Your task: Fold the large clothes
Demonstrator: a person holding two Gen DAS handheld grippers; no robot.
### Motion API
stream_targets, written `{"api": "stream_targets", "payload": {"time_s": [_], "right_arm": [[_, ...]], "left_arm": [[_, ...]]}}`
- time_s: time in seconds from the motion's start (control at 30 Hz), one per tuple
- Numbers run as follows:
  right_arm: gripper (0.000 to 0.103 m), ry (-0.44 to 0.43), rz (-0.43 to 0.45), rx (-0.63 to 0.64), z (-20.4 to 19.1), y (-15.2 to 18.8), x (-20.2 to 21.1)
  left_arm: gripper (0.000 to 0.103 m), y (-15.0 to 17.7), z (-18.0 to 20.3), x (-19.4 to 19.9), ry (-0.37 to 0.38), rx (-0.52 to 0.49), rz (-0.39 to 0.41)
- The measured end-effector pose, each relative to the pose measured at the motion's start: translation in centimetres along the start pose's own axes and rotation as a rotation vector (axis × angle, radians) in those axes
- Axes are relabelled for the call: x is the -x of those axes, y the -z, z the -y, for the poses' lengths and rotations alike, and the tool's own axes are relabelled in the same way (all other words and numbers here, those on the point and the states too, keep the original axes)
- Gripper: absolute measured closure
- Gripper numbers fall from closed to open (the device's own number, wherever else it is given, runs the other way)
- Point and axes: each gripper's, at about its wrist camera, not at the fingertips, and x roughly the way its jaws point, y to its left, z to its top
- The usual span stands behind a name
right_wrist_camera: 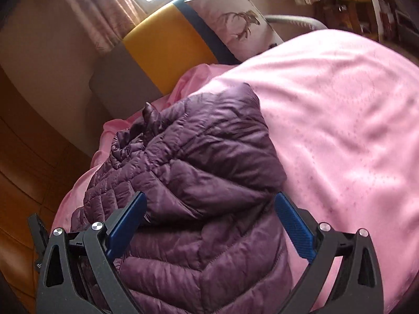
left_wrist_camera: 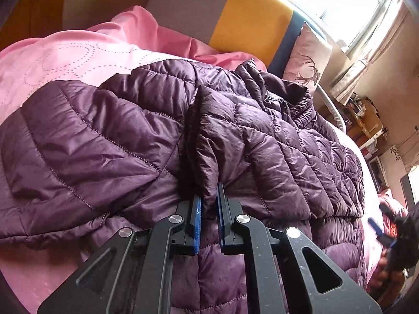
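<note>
Fingers (left_wrist_camera: 197,210) pinching one purple jacket (left_wrist_camera: 146,136)

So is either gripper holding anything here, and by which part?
The left gripper pinches a raised fold of the purple jacket, apparently a sleeve end. The right gripper is open above it, holding nothing.

Purple quilted puffer jacket (left_wrist_camera: 262,144) lies on pink dotted bedspread (left_wrist_camera: 65,60), w/ one sleeve folded over its body. Left gripper (left_wrist_camera: 209,206) sits at jacket's near edge, a fold of sleeve fabric pinched btwn its jaws. Right gripper (right_wrist_camera: 209,219) is over jacket's other end, jaws spread wide either side of the fabric. Behind jacket: grey-yellow-blue padded headboard (left_wrist_camera: 248,18), deer-print pillow (left_wrist_camera: 306,62) leaning against it. Curtained window (left_wrist_camera: 348,7) behind headboard.
</note>
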Motion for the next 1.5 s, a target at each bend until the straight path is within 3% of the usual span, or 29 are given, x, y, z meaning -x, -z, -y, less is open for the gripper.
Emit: {"api": "stream_targets", "payload": {"time_s": [0.17, 0.3, 0.37, 0.43, 0.47, 0.57, 0.73, 0.87, 0.93, 1.13, 1.23, 1.27, 1.37, 1.5], "right_arm": [[0.005, 0.139, -0.021, 0.169, -4.1, -2.3, -5.4], [0.003, 0.285, -0.114, 0.214, -2.1, -1.6, -11.6], [0.002, 0.304, -0.114, 0.229, -1.6, -0.8, -13.0], [0.002, 0.318, -0.103, 0.242, -1.6, -0.6, -13.1], [0.002, 0.320, -0.102, 0.244, -1.5, -0.5, -13.3], [0.002, 0.328, -0.100, 0.252, -1.8, -0.4, -13.9], [0.002, 0.343, -0.099, 0.263, -2.2, -0.3, -13.6], [0.002, 0.338, -0.093, 0.264, -2.2, -0.1, -13.3], [0.002, 0.335, -0.092, 0.266, -2.2, 0.1, -13.1], [0.002, 0.351, -0.097, 0.284, -2.3, 0.4, -13.4], [0.002, 0.354, -0.097, 0.286, -2.4, 0.4, -13.4], [0.002, 0.355, -0.097, 0.286, -2.4, 0.4, -13.5], [0.002, 0.358, -0.100, 0.288, -2.5, 0.4, -13.4], [0.002, 0.358, -0.100, 0.287, -2.5, 0.4, -13.4]], "left_arm": [[0.095, 0.8, 0.2, 0.2, -0.020, -0.035, 0.006], [0.092, 1.2, -0.2, -0.7, -0.033, -0.029, -0.009], [0.090, 1.1, -0.3, -0.3, -0.035, -0.015, -0.005], [0.083, 0.9, 0.0, 1.6, -0.074, -0.009, 0.059], [0.079, 0.8, 0.0, 2.4, -0.071, -0.007, 0.092], [0.078, -0.6, 1.3, 4.5, -0.014, -0.043, 0.173], [0.078, -3.4, 3.7, 1.0, -0.026, -0.126, 0.125], [0.078, -4.2, 2.3, -3.9, -0.090, -0.084, 0.033], [0.078, -3.4, 1.1, -5.2, -0.062, -0.053, 0.024], [0.078, -2.7, 0.5, -5.2, -0.047, -0.040, 0.054], [0.078, -2.1, 0.5, -3.3, -0.049, -0.028, 0.048], [0.075, -1.7, 0.3, -2.1, -0.043, -0.013, 0.062], [0.038, -0.4, -1.2, 1.7, -0.056, 0.063, 0.126], [0.038, 2.8, -6.2, 6.7, -0.053, 0.206, 0.187]]}}
